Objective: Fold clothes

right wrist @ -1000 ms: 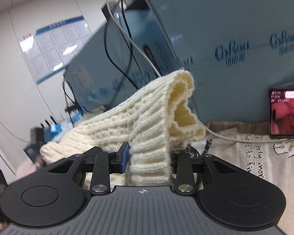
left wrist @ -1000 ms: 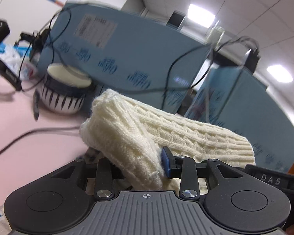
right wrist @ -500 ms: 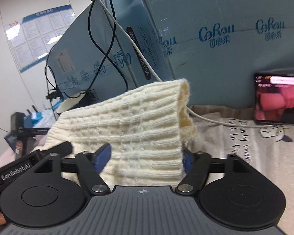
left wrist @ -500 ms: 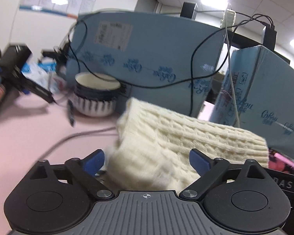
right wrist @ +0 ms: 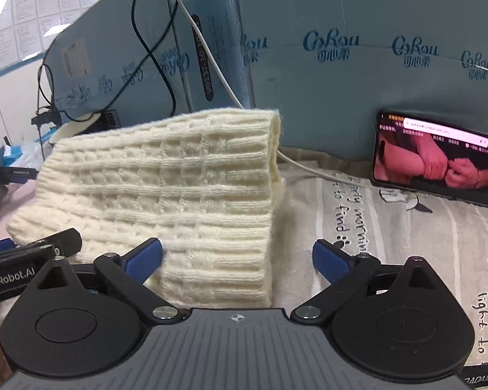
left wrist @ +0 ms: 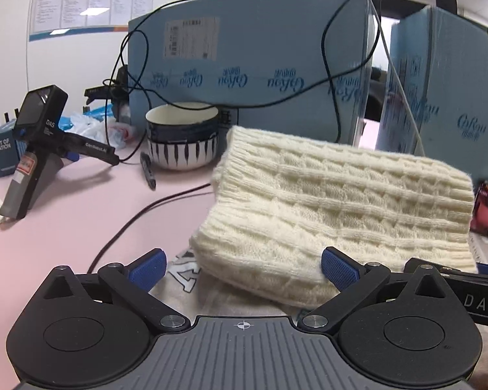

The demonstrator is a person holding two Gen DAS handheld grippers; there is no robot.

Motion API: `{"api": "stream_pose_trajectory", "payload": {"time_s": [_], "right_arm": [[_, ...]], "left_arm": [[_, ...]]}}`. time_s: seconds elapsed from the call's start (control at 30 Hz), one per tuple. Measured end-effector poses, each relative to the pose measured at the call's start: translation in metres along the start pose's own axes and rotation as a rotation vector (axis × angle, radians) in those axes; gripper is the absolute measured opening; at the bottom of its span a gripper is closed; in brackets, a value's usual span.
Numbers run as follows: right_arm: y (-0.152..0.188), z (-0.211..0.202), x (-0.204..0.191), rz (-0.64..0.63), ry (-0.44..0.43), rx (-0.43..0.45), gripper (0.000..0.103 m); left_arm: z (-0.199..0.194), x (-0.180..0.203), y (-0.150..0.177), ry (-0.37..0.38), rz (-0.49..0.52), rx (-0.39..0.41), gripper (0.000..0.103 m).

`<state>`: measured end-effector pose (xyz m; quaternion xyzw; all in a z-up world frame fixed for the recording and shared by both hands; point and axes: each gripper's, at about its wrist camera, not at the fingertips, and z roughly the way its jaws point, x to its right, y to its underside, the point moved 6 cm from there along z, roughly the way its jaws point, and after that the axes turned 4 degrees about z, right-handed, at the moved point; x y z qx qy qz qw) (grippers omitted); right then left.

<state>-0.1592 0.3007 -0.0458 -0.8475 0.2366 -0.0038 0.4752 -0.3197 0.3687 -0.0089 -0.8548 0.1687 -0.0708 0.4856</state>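
Observation:
A cream cable-knit sweater lies folded in a thick bundle on a printed grey cloth; it also shows in the right wrist view. My left gripper is open, its blue pads on either side of the bundle's near edge, holding nothing. My right gripper is open too, with the bundle's ribbed end between its jaws but not pinched. The left gripper's body shows at the left edge of the right wrist view.
Blue cardboard boxes stand close behind, with black and white cables hanging over them. A striped bowl and a spare gripper on a stand sit on the pink table. A phone leans against a box at right.
Both grippers have opened and let go of the sweater. The bundle has dropped from the air onto the cloth, and both grippers have drawn back a little.

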Motion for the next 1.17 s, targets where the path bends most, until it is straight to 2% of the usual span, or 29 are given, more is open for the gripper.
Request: {"api": "stream_pose_trajectory", "payload": {"time_s": [0.33,0.5,0.6,1.17], "right_arm": [[0.004,0.008,0.005,0.028,-0.007,-0.032,0.103],[0.003,0.008,0.007,0.043,-0.02,-0.032,0.103],[0.003,0.005,0.012,0.082,-0.049,-0.025,0.103],[0.004,0.007,0.009,0.059,-0.03,-0.03,0.103]], "left_arm": [[0.011,0.001,0.007,-0.001,-0.007,-0.053,0.103],[0.02,-0.008,0.01,0.065,-0.097,-0.096,0.103],[0.021,-0.008,0.01,0.071,-0.104,-0.097,0.103],[0.022,-0.01,0.01,0.078,-0.119,-0.095,0.103]]}}
